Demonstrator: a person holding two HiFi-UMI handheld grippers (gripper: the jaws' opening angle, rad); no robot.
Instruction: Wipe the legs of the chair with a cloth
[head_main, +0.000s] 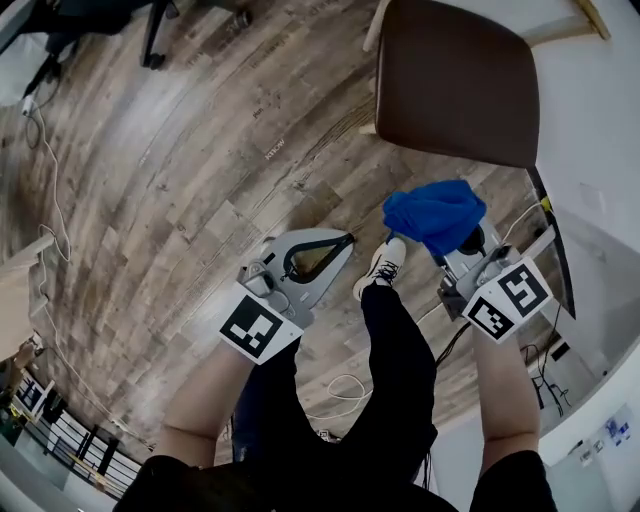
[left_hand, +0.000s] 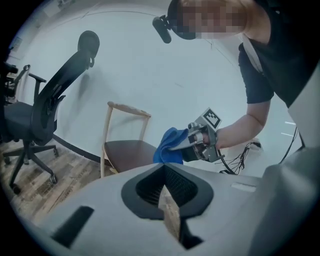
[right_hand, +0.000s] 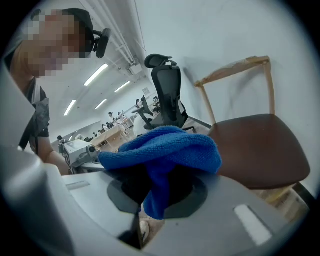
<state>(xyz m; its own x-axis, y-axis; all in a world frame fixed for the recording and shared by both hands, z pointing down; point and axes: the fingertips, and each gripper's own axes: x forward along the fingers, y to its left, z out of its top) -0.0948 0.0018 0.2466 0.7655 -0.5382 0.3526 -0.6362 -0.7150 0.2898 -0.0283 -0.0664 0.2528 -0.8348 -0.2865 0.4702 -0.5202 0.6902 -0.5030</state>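
Blue fuzzy cloth (right_hand: 167, 147) bunched in right tool (right_hand: 152, 202).

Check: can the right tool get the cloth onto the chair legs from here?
Probably yes. The right tool, shut on the blue cloth, hangs before the wooden chair with only floor between; it would have to drop below the seat.

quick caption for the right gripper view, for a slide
Right gripper, shut on a bunched blue cloth, faces a wooden chair with a brown seat.
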